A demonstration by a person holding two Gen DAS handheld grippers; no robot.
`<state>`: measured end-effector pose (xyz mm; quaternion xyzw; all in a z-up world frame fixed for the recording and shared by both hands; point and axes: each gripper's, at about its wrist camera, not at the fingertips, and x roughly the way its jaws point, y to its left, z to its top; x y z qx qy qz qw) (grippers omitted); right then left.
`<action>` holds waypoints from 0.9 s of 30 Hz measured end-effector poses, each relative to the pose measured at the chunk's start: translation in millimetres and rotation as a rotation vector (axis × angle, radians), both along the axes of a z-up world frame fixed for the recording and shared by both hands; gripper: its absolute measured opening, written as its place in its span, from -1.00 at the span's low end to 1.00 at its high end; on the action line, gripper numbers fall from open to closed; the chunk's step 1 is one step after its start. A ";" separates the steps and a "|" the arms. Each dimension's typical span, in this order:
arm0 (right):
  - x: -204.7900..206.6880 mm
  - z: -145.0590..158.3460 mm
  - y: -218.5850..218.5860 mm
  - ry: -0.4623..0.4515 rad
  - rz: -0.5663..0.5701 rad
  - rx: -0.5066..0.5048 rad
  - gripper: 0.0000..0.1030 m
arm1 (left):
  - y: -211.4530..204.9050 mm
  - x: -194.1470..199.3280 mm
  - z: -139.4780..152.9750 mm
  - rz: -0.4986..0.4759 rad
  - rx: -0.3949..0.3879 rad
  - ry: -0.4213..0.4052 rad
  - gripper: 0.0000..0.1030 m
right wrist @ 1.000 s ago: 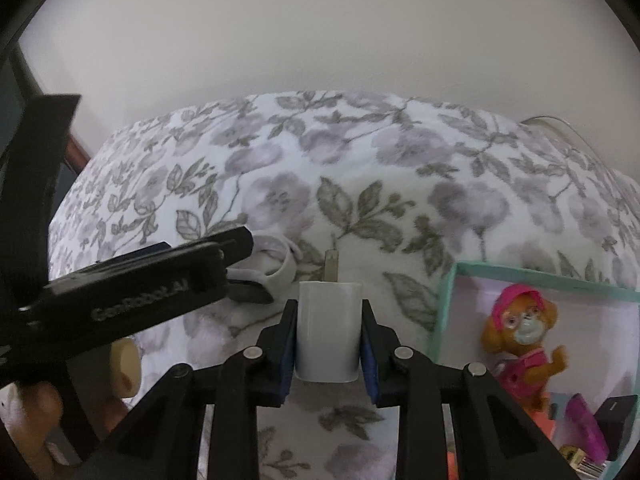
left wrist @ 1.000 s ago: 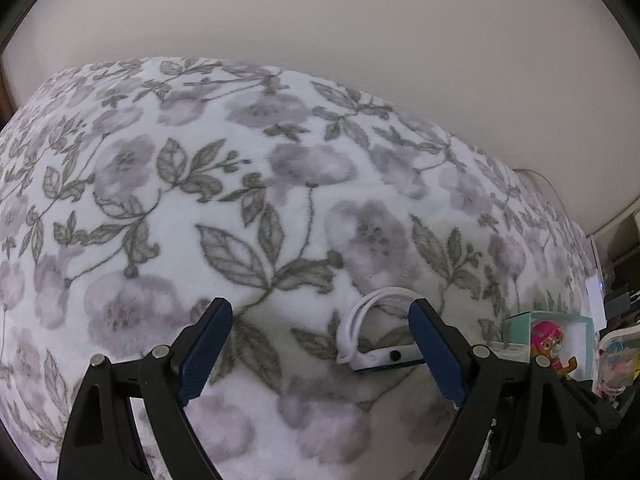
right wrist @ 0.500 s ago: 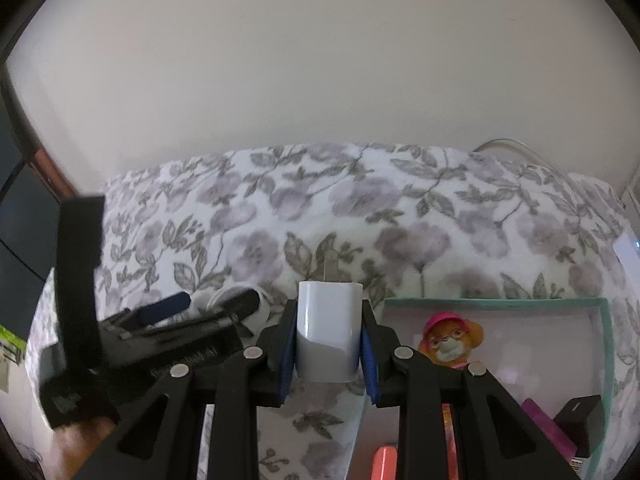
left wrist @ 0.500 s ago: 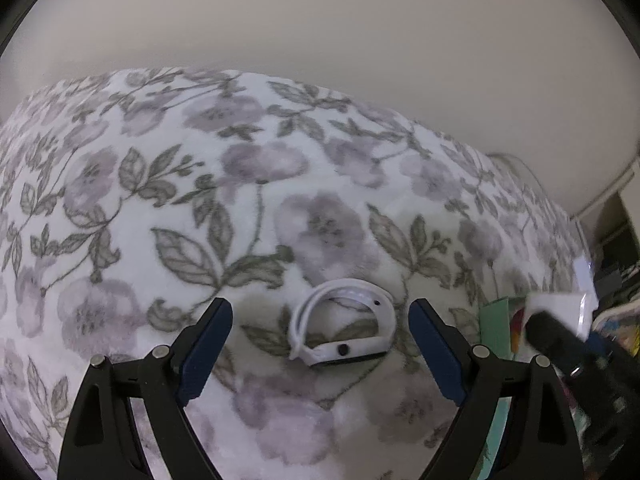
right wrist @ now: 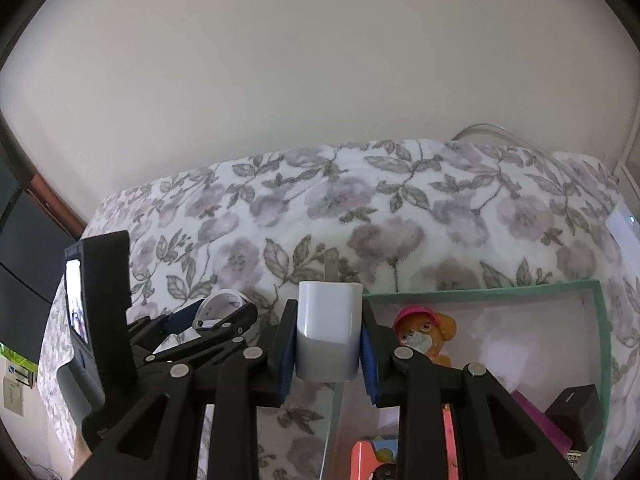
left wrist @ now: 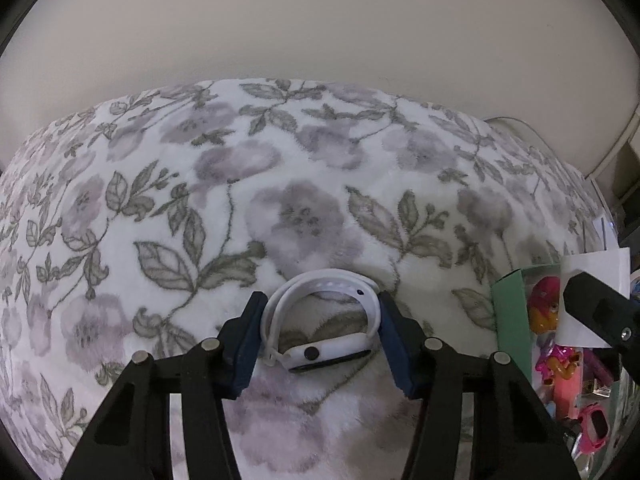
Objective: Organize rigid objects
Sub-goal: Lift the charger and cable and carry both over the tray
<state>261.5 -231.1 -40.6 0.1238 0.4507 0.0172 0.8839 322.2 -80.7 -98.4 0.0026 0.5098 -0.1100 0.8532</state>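
A white smartwatch (left wrist: pixel 332 354) lies on the floral blanket (left wrist: pixel 280 184), strap looped upward. My left gripper (left wrist: pixel 320 312) straddles it with its jaws closing, and the blue pads (left wrist: pixel 244 344) touch both sides of the strap. In the right wrist view my right gripper (right wrist: pixel 328 306) is shut on a white wall charger (right wrist: pixel 327 336), prong pointing away, held above the near left corner of a teal box (right wrist: pixel 480 290). From there the left gripper (right wrist: pixel 216 316) and the watch (right wrist: pixel 224 304) sit just to the left.
The teal box (left wrist: pixel 510 320) holds a toy dog with a pink cap (right wrist: pixel 420 332), a black cube (right wrist: pixel 574 412), pink items and a pink toy car (left wrist: pixel 592 428). A plain wall rises behind the bed. A white cable (right wrist: pixel 492 130) runs along the far right.
My left gripper's jaws have come in from wide open onto the watch strap after shifting over the watch. The right gripper rose with the charger and moved toward the teal box.
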 end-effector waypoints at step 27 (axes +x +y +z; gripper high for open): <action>-115.5 102.2 -52.9 -0.122 -0.156 -0.018 -0.43 | -30.7 -115.2 148.2 0.027 -0.192 -0.167 0.09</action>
